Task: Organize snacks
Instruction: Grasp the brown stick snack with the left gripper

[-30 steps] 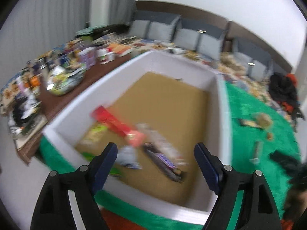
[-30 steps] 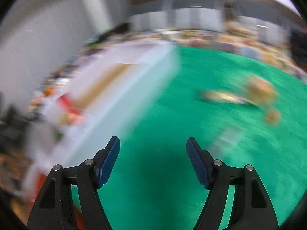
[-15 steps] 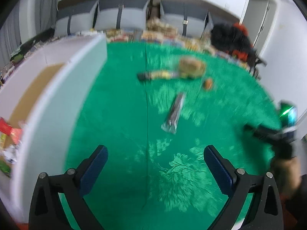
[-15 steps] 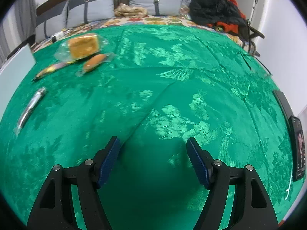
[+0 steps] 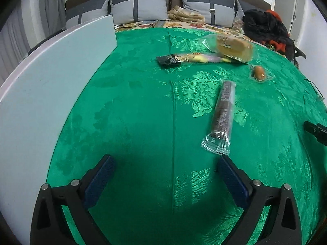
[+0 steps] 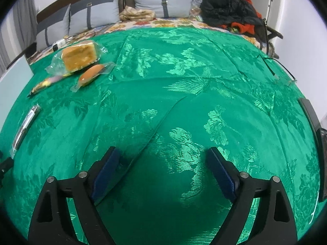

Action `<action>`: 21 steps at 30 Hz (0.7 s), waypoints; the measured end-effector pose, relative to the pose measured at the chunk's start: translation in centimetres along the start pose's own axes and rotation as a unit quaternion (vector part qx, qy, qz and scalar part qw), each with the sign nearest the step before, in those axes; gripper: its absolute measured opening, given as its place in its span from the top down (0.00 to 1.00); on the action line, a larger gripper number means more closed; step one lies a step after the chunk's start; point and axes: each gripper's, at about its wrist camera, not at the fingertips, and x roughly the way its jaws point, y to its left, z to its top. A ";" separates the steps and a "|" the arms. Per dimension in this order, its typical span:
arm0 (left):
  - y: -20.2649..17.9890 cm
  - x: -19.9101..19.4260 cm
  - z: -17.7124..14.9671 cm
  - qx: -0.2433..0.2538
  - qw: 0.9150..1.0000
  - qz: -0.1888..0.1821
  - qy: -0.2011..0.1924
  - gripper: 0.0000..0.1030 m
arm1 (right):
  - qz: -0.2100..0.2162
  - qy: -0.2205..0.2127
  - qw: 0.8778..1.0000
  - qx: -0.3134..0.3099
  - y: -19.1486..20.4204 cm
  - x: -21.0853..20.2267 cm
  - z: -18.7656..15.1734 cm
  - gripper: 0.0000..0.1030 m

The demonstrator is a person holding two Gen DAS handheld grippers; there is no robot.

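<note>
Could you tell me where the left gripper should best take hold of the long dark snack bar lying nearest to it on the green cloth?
Probably across the middle of the dark snack bar, coming down from above. It lies flat on the green cloth with its long axis running away from the left gripper, so the open jaws would straddle its narrow width. The crimped clear end looks too thin and floppy.

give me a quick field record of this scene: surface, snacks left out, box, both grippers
surface: green patterned cloth
snacks on cloth: long dark bar in clear wrapper; wrapped yellow cake; small wrapped bun; long dark-and-yellow packet
white box: at the left of the left wrist view, only its outer wall shows
left gripper: open, empty, above the cloth, the long bar just ahead of its right finger
right gripper: open, empty, above bare cloth
background: grey cushions, black and red bag
</note>
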 end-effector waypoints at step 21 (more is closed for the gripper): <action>-0.1 0.3 0.0 0.002 1.000 -0.001 0.002 0.00 | 0.001 0.001 1.000 0.000 -0.1 0.0 0.0 0.10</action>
